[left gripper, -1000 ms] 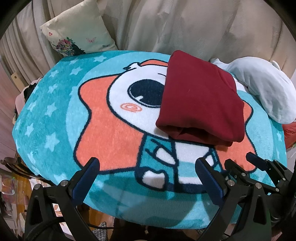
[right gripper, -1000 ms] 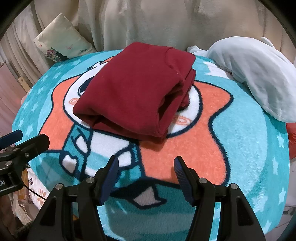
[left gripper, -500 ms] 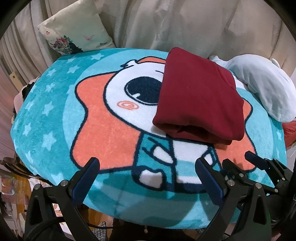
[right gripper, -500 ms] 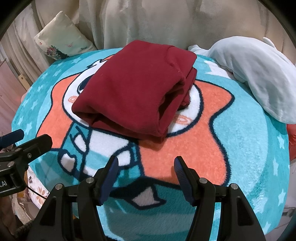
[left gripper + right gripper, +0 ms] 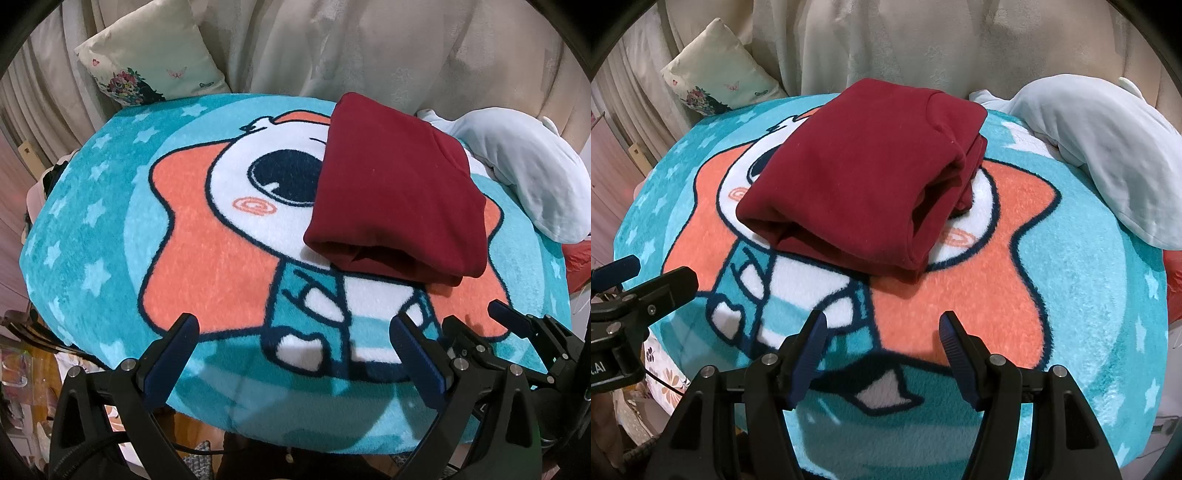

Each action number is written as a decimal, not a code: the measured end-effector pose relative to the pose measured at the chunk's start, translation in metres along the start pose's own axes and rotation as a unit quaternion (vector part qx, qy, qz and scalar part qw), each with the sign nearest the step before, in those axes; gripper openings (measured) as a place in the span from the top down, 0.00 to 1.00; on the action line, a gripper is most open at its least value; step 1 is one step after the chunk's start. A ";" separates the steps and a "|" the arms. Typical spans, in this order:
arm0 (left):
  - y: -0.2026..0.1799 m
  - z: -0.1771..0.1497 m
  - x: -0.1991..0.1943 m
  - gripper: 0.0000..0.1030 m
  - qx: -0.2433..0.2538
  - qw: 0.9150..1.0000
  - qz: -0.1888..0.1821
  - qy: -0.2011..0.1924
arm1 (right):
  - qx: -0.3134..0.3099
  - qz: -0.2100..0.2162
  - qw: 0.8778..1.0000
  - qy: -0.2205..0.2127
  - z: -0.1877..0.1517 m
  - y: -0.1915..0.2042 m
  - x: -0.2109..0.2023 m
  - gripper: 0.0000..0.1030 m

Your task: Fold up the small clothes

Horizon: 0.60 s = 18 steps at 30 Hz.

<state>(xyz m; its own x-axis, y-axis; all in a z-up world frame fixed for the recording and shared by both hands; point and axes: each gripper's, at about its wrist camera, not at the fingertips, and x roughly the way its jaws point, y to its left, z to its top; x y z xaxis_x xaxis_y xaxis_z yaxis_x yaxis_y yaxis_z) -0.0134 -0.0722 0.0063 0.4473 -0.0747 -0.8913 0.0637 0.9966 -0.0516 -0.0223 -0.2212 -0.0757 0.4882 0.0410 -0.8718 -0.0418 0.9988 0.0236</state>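
Observation:
A dark red garment (image 5: 395, 188) lies folded into a thick rectangle on a teal cartoon blanket (image 5: 207, 258); it also shows in the right wrist view (image 5: 860, 173), on the same blanket (image 5: 1071, 277). My left gripper (image 5: 295, 332) is open and empty, held back near the blanket's front edge, short of the garment. My right gripper (image 5: 882, 328) is open and empty, also in front of the garment and apart from it. The right gripper shows at the lower right of the left wrist view (image 5: 476, 325); the left gripper shows at the left edge of the right wrist view (image 5: 653, 277).
A pale blue garment (image 5: 524, 173) lies heaped at the blanket's far right, also in the right wrist view (image 5: 1100, 147). A flowered cushion (image 5: 147, 62) leans on the cream-draped backrest (image 5: 369, 48) at the far left. Something red (image 5: 580, 266) sits past the right edge.
Both grippers have drawn back and slightly up from the folded red garment, which sits a little farther away in view. Nothing was taken hold of or let go.

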 end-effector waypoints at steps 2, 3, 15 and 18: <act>0.001 0.001 0.000 0.00 0.001 1.000 0.000 0.000 | 0.000 0.000 1.000 -0.001 0.000 0.000 0.000 0.34; 0.001 0.000 0.000 0.00 0.000 1.000 -0.001 0.000 | 0.001 0.000 1.000 -0.001 0.000 0.000 0.000 0.34; 0.003 -0.007 -0.005 0.00 -0.007 1.000 -0.003 -0.002 | -0.003 -0.001 1.000 -0.007 -0.004 0.001 -0.005 0.34; 0.005 -0.008 -0.007 0.00 -0.008 1.000 -0.004 -0.003 | -0.003 -0.001 1.000 -0.007 -0.005 0.001 -0.006 0.33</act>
<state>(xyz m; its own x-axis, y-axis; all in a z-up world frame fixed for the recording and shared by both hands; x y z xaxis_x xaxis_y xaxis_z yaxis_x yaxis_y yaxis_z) -0.0234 -0.0668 0.0085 0.4514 -0.0830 -0.8885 0.0535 0.9964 -0.0659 -0.0300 -0.2201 -0.0732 0.5007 0.0400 -0.8647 -0.0469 0.9987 0.0190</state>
